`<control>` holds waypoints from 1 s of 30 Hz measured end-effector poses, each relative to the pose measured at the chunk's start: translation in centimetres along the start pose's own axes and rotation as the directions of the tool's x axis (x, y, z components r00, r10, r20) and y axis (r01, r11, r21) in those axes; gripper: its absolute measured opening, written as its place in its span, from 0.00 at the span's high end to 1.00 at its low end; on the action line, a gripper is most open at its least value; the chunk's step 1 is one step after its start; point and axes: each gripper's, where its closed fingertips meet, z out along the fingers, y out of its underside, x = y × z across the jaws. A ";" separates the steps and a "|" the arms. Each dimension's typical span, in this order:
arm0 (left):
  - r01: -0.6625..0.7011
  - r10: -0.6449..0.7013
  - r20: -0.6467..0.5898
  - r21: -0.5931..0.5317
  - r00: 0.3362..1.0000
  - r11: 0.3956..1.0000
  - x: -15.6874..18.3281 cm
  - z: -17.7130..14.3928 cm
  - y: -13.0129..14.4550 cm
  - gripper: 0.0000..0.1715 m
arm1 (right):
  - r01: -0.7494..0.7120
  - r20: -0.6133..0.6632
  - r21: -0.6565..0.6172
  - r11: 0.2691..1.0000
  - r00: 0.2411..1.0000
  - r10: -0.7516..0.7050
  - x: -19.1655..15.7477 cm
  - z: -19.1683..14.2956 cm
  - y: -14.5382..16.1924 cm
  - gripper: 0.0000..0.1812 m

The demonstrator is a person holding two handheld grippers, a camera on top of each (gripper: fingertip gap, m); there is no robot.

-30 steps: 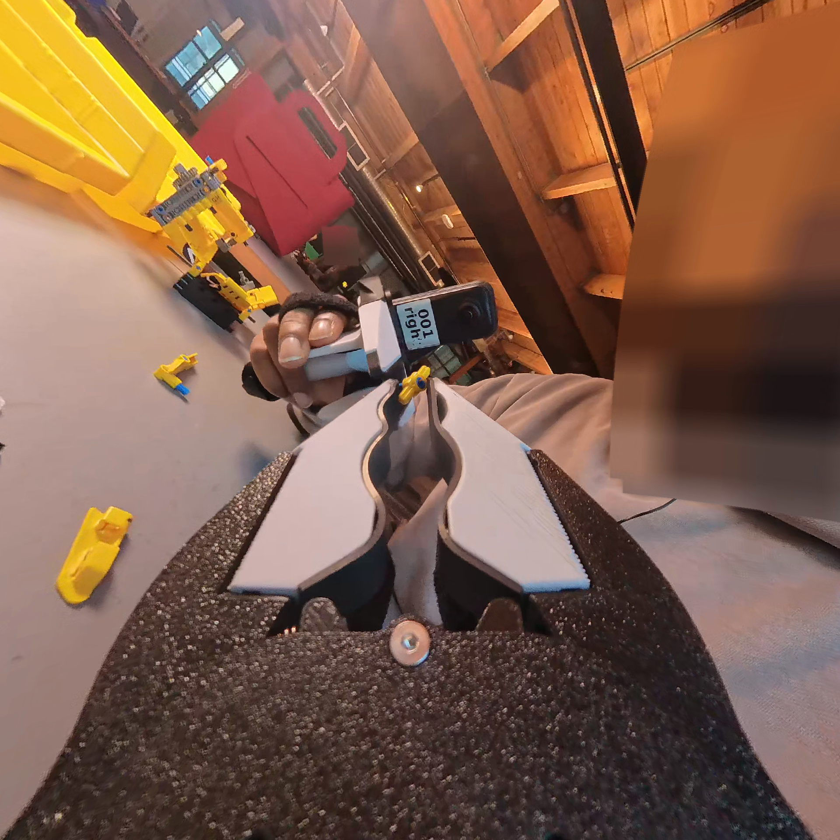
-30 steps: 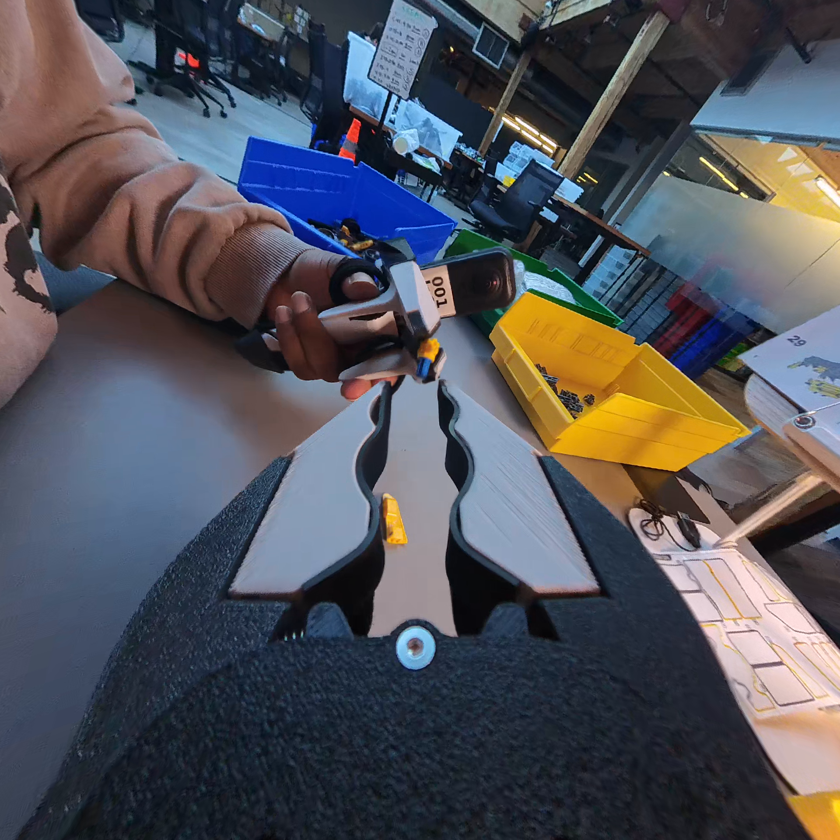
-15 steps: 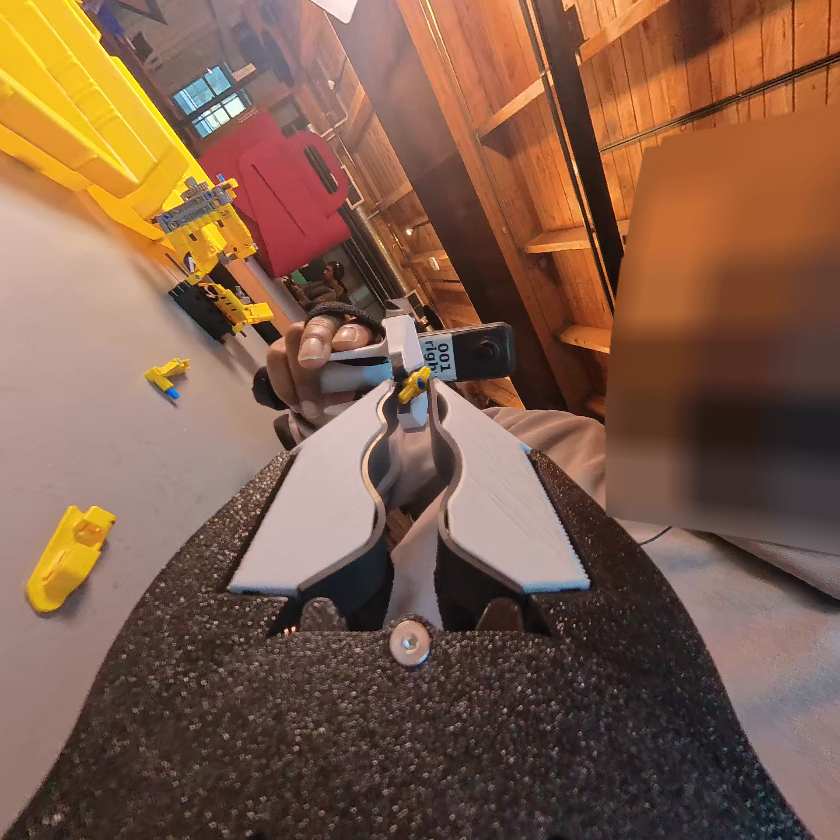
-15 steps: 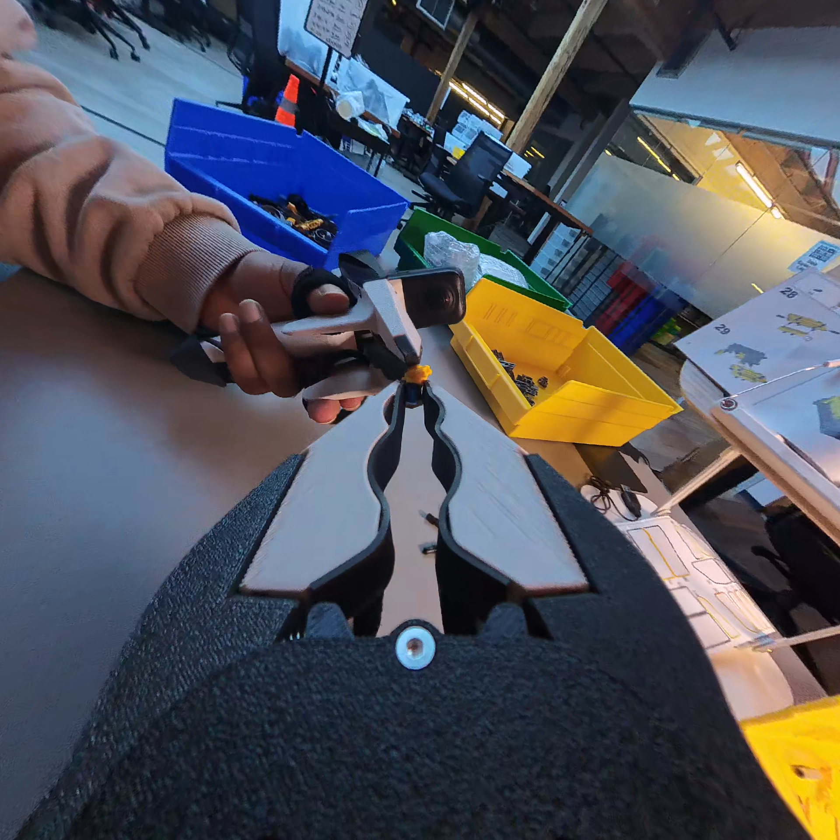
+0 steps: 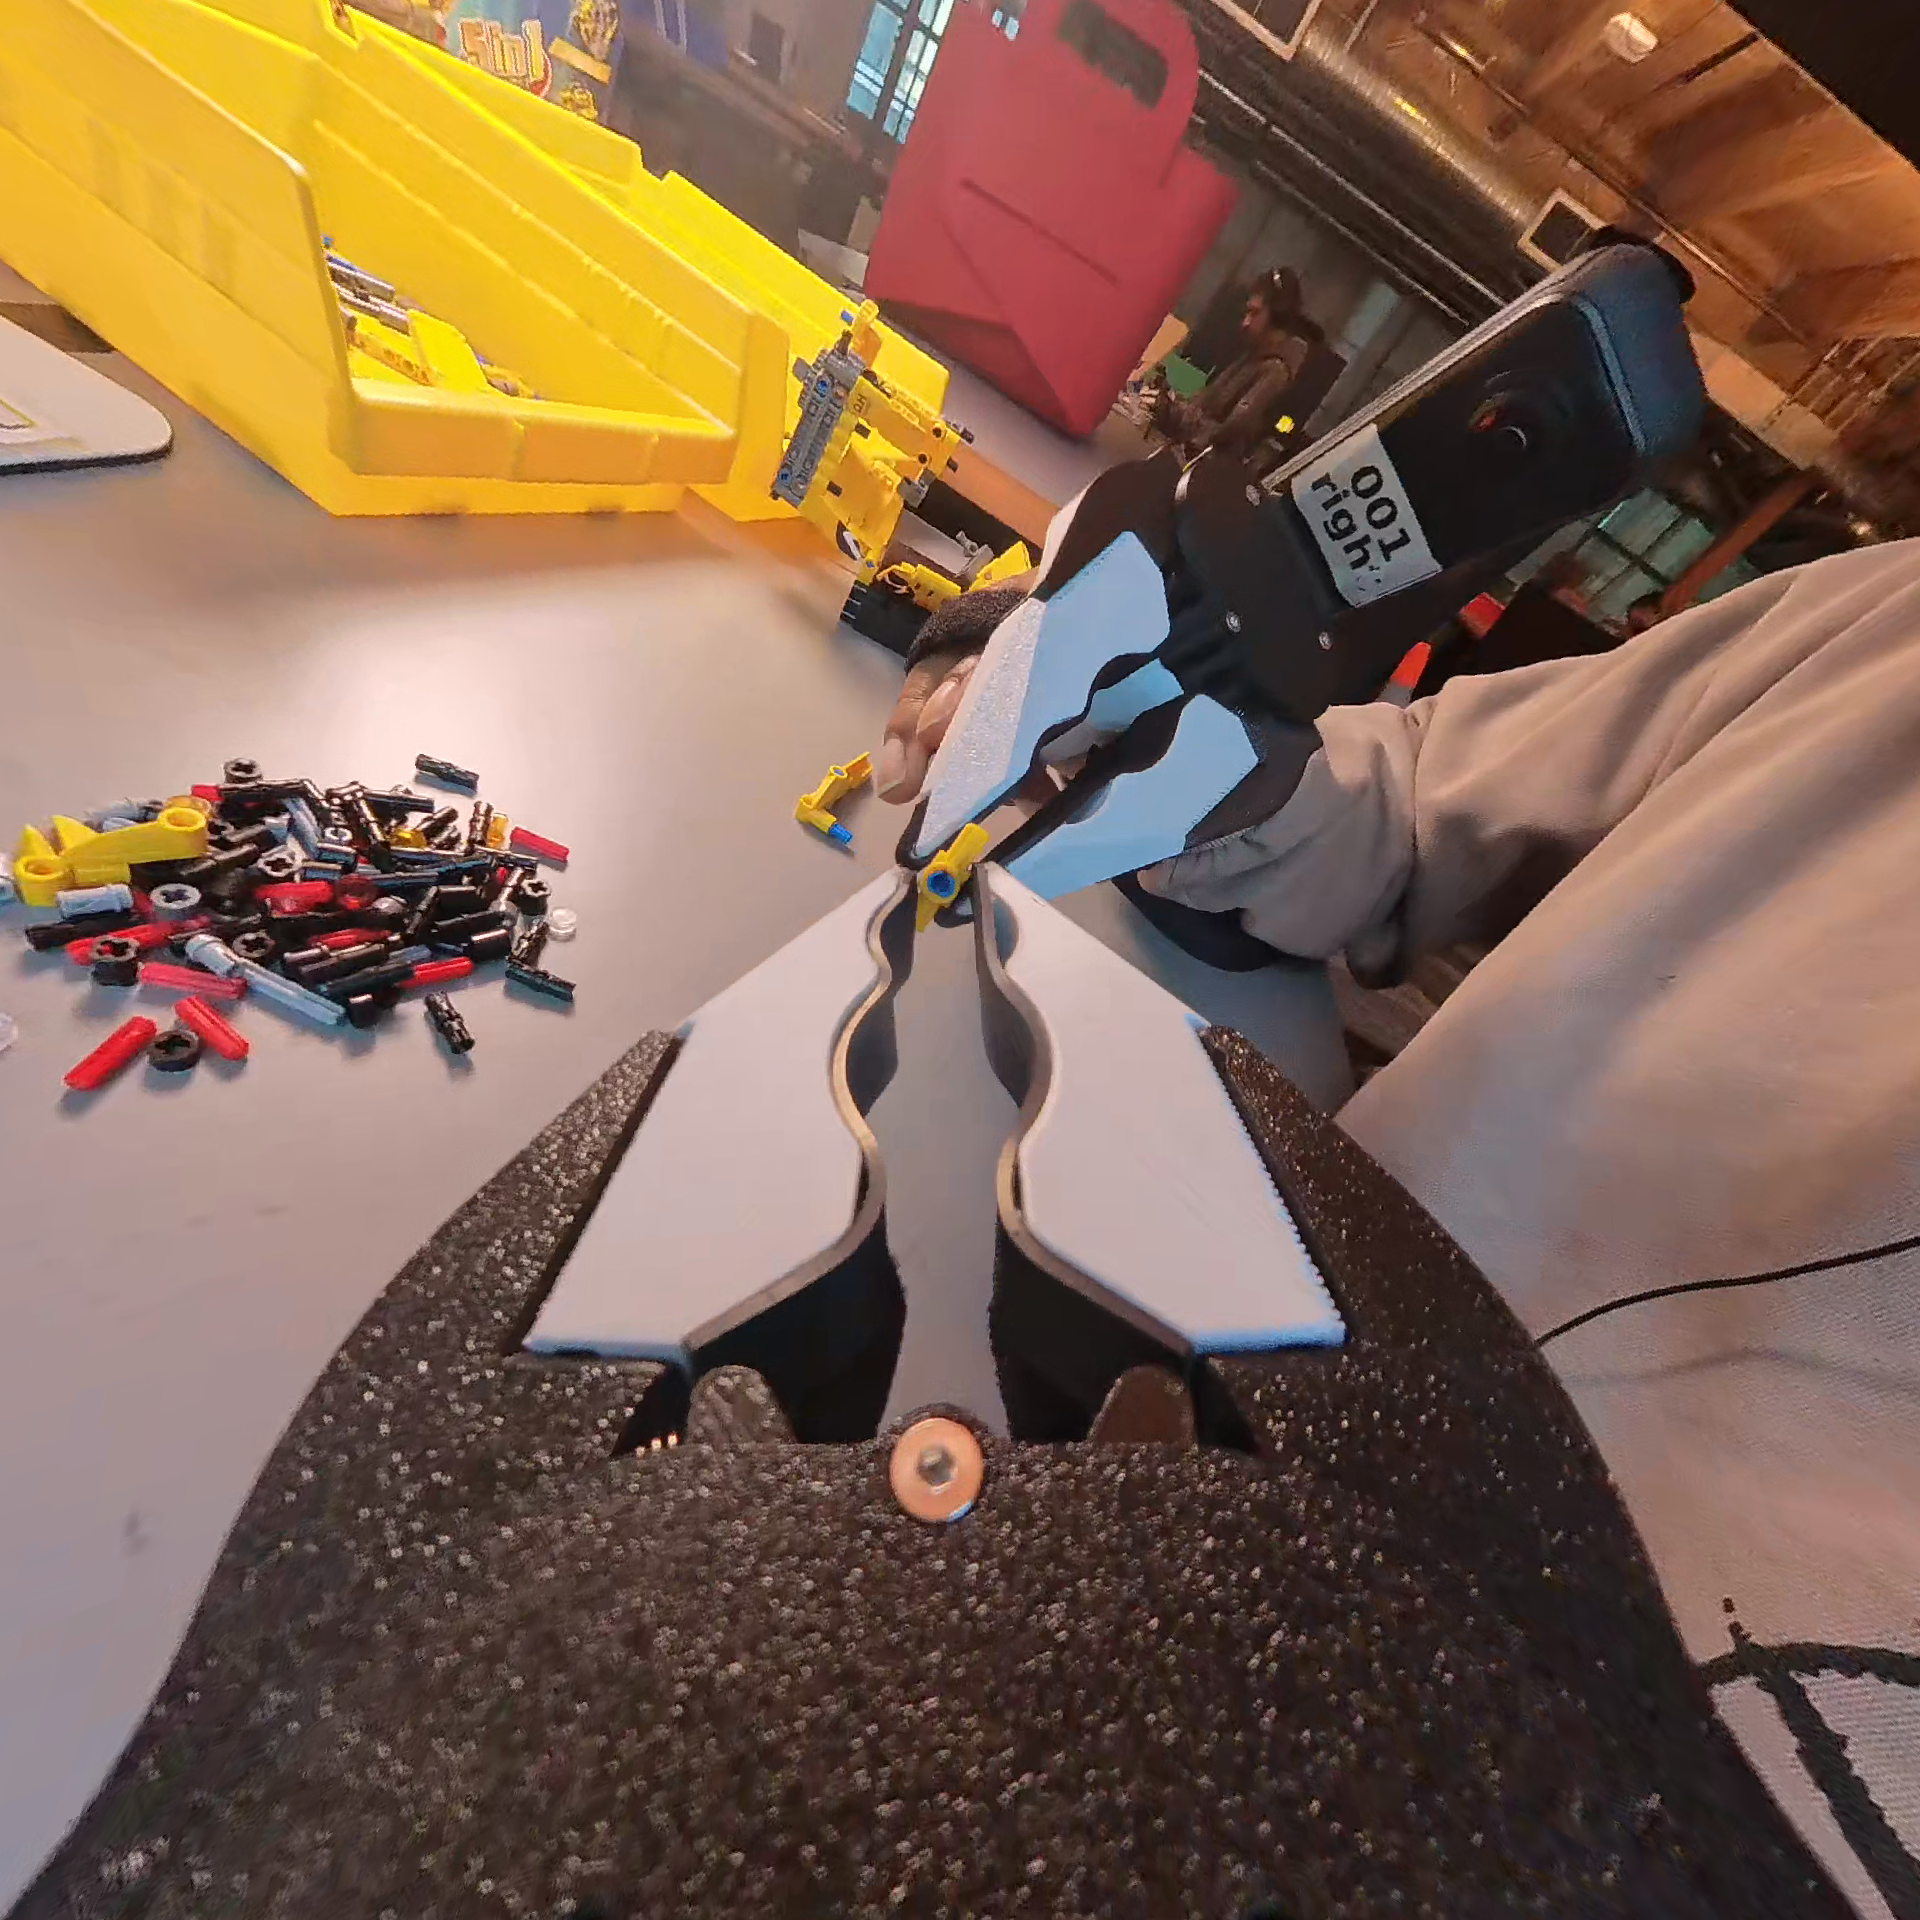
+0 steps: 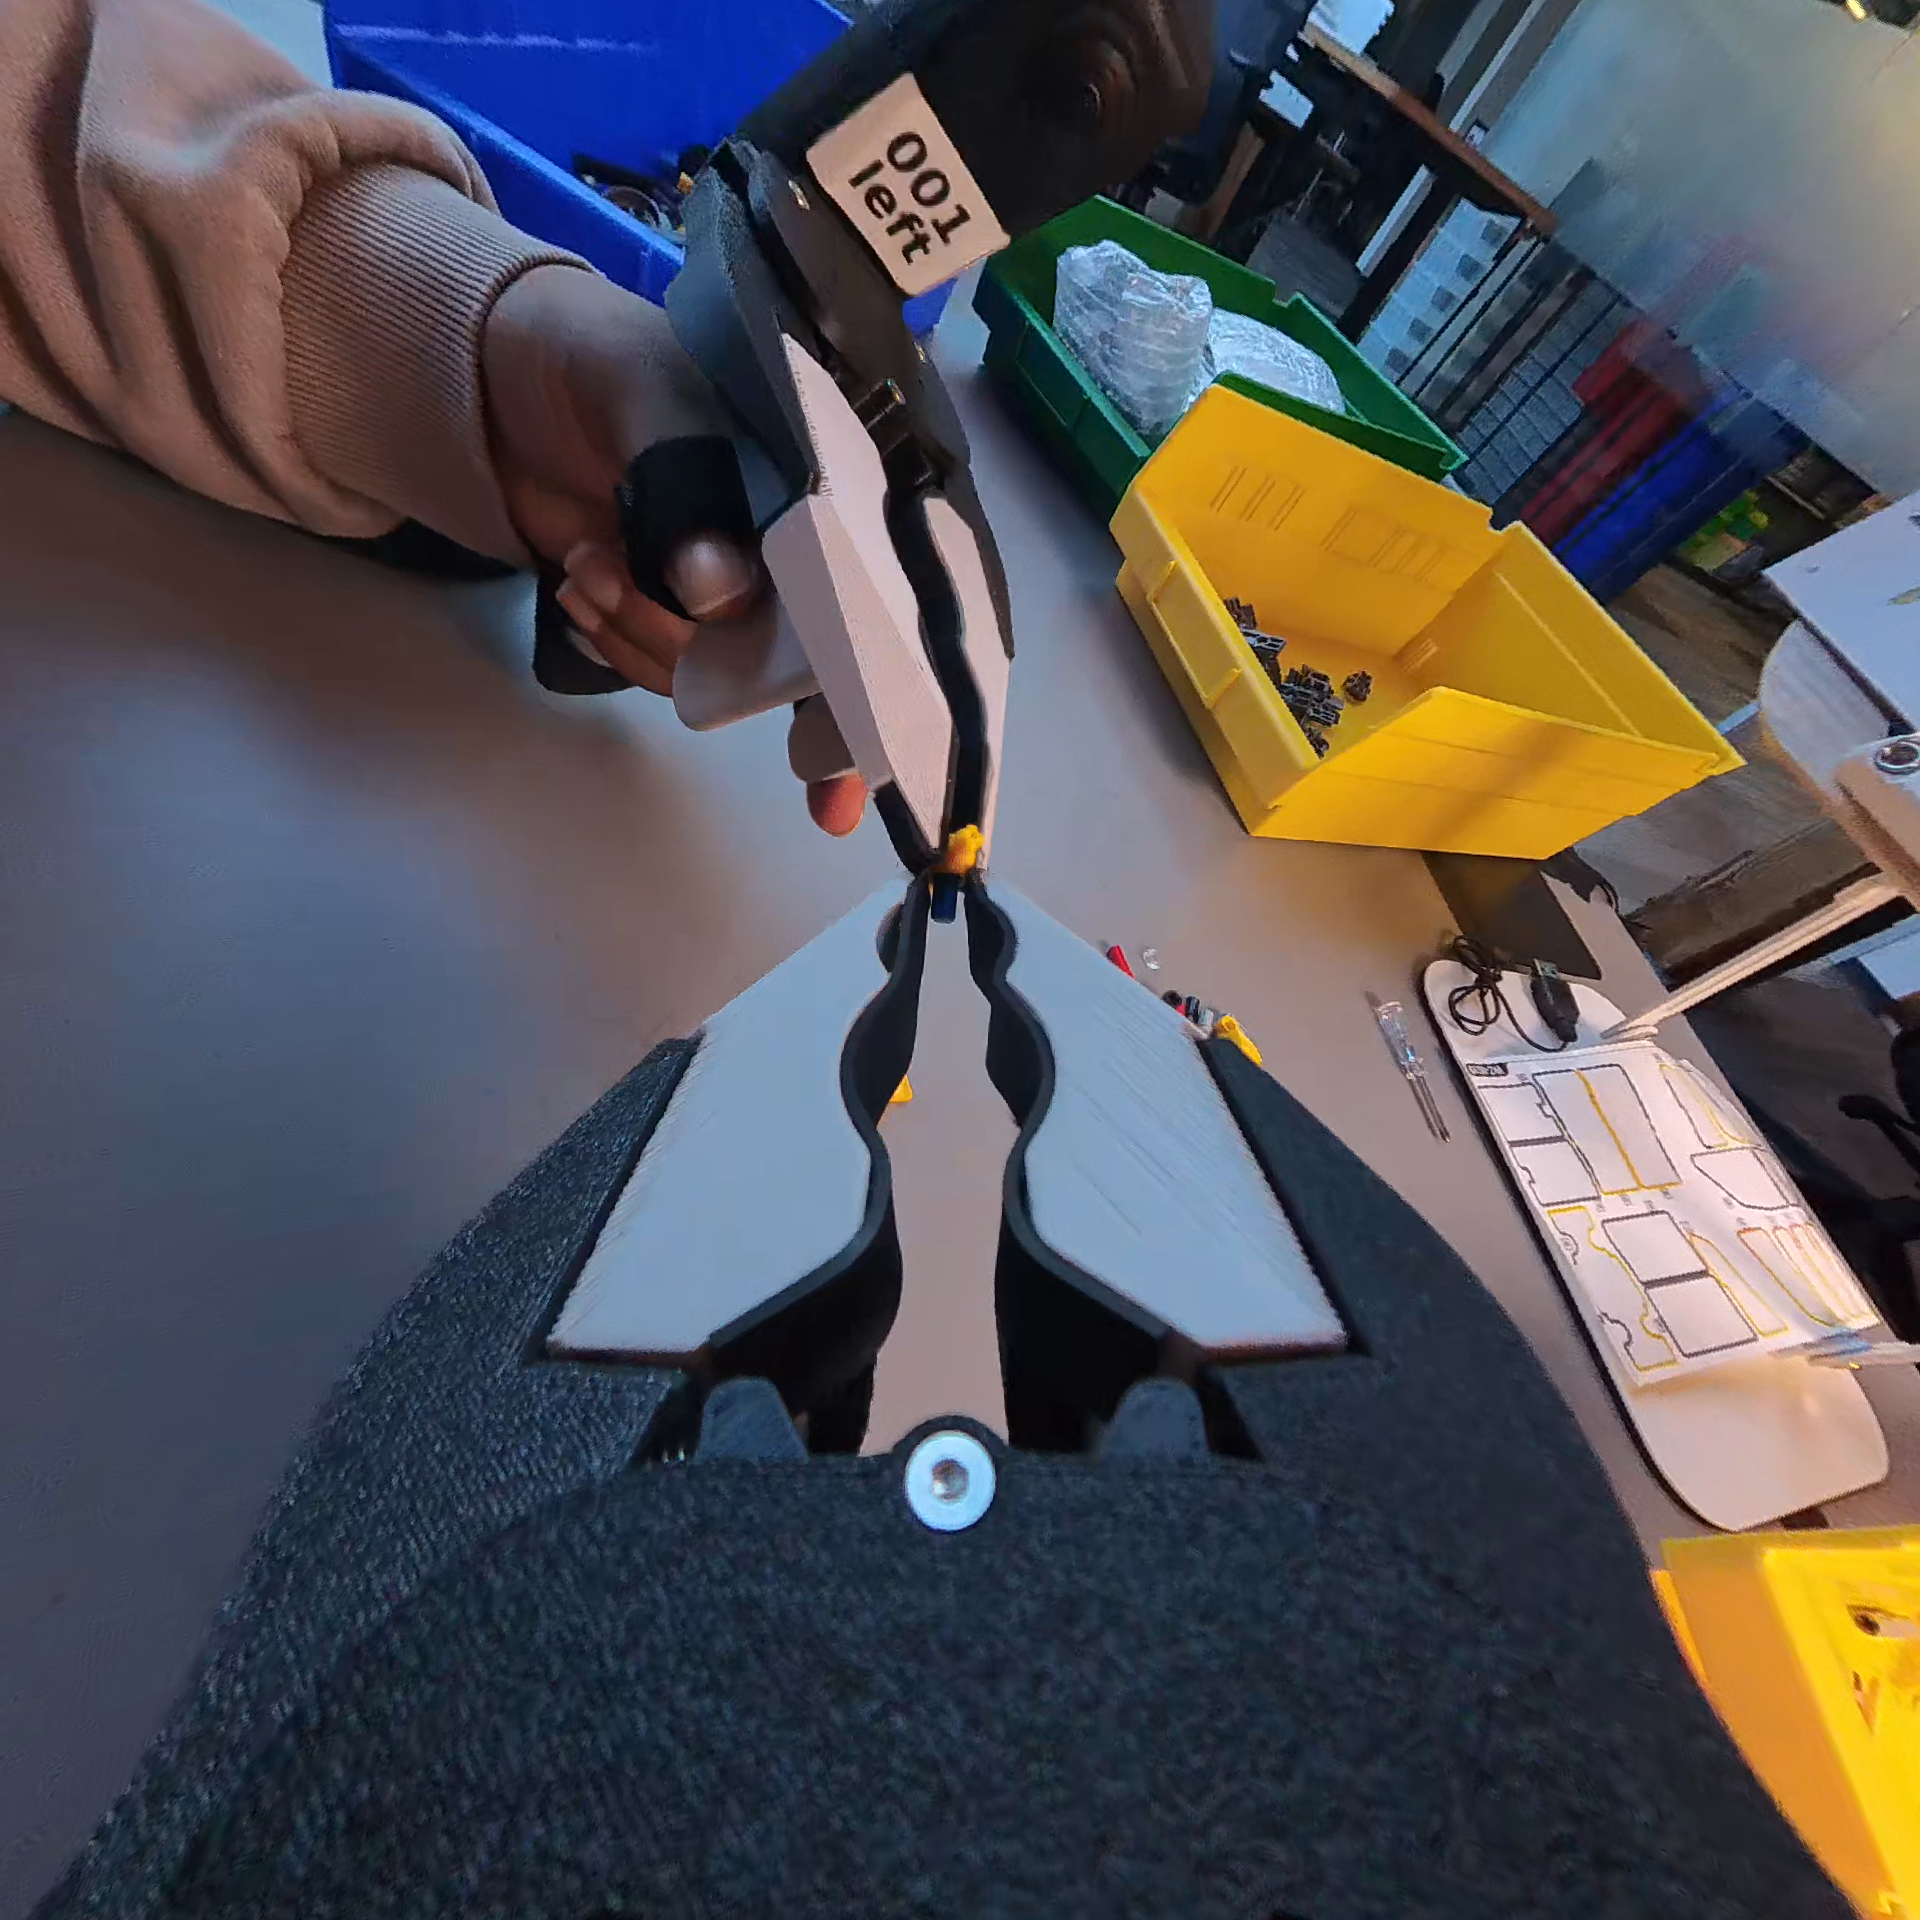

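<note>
**Above the grey table, two grippers meet on one small piece**

Across the grey table a long yellow tray is seen at the far edge in the left wrist view, with a partly built yellow model just beside its end. In the right wrist view a yellow bin, a green bin and a blue bin are lined up beyond the hands. A loose pile of black, red and grey pins is spread to the left. The left gripper and the right gripper are brought tip to tip, fingers nearly closed. A small yellow connector with a blue pin is pinched between them; which gripper bears it is hard to judge.
</note>
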 end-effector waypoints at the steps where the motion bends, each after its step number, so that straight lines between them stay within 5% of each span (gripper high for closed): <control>1: 0.014 -0.014 -0.002 0.002 1.000 1.000 0.0 0.0 0.0 0.95 | -0.003 0.000 -0.004 1.000 1.000 0.003 0.0 0.0 0.0 0.97; 17: 0.008 -0.003 0.088 -0.060 0.996 0.998 -1.3 0.3 1.1 0.95 | 0.258 -0.083 -0.197 0.946 0.957 -0.278 0.1 0.5 1.7 0.99; 30: -0.095 0.093 -0.031 -0.095 0.995 0.991 1.0 -0.4 0.4 0.96 | 0.151 0.039 0.003 0.989 0.988 -0.151 -1.2 -0.4 -0.7 0.99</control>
